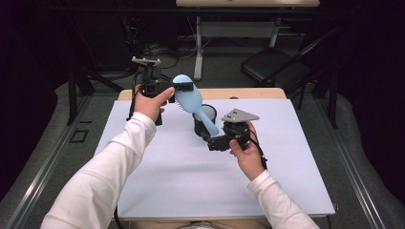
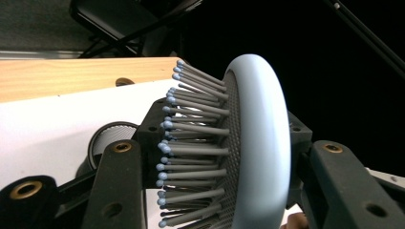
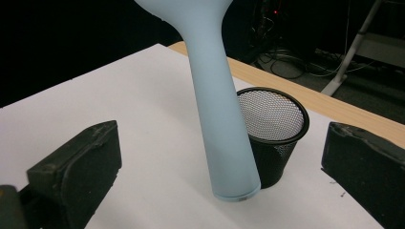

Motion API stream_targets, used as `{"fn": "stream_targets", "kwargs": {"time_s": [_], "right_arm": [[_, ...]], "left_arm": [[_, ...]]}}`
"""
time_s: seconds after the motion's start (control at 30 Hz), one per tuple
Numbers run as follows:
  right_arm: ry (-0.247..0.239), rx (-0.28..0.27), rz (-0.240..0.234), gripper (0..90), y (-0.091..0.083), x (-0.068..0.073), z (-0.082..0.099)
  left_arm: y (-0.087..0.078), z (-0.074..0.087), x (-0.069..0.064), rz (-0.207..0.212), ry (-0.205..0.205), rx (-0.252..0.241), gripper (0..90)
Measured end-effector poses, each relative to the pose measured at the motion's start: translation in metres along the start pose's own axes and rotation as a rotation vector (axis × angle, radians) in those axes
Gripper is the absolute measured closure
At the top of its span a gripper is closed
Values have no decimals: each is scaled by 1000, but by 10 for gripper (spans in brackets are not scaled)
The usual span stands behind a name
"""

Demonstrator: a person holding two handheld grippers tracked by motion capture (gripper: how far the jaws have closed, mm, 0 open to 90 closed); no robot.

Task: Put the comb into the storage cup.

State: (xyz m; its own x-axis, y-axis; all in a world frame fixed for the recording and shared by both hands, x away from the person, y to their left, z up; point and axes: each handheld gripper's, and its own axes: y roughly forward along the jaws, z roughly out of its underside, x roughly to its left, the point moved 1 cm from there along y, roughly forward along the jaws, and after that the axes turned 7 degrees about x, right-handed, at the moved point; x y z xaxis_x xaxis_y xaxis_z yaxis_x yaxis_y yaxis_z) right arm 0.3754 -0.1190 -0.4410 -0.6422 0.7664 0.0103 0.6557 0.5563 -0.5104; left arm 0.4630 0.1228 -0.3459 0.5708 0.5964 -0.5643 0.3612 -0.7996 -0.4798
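A light blue hairbrush (image 1: 189, 102) hangs slanted above the table, head up and back, handle down and forward. My left gripper (image 1: 184, 87) is shut on the brush head (image 2: 260, 143), one jaw on the bristle side and one on the smooth back. My right gripper (image 1: 217, 142) stands open at the handle's lower end. The handle (image 3: 219, 119) passes between its two jaws with wide gaps on both sides. A black mesh cup (image 3: 274, 129) stands upright on the white sheet just behind the handle.
A white sheet (image 1: 191, 176) covers most of the wooden table (image 1: 258, 93). The mesh cup (image 1: 208, 112) sits near the table's middle back. A black folding chair (image 1: 274, 67) and a desk leg stand on the floor beyond the far edge.
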Motion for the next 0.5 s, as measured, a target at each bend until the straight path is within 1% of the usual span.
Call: {"fn": "stream_targets", "kwargs": {"time_s": [0.2,0.27,0.33,0.4,0.5], "right_arm": [[0,-5,20,0,-2,-3,-4],[5,-14,38,0,-4,-4,-4],[15,-22,40,0,-5,-6,-5],[21,-24,55,0,-7,-8,-5],[30,-28,51,0,-9,-12,-5]], "left_arm": [[0,-3,-3,-33,25,-5,509],[0,-4,-3,-36,28,-8,509],[0,-5,-4,-38,29,-12,509],[0,-6,-4,-43,32,-16,509],[1,-6,-3,-52,35,-18,509]]}}
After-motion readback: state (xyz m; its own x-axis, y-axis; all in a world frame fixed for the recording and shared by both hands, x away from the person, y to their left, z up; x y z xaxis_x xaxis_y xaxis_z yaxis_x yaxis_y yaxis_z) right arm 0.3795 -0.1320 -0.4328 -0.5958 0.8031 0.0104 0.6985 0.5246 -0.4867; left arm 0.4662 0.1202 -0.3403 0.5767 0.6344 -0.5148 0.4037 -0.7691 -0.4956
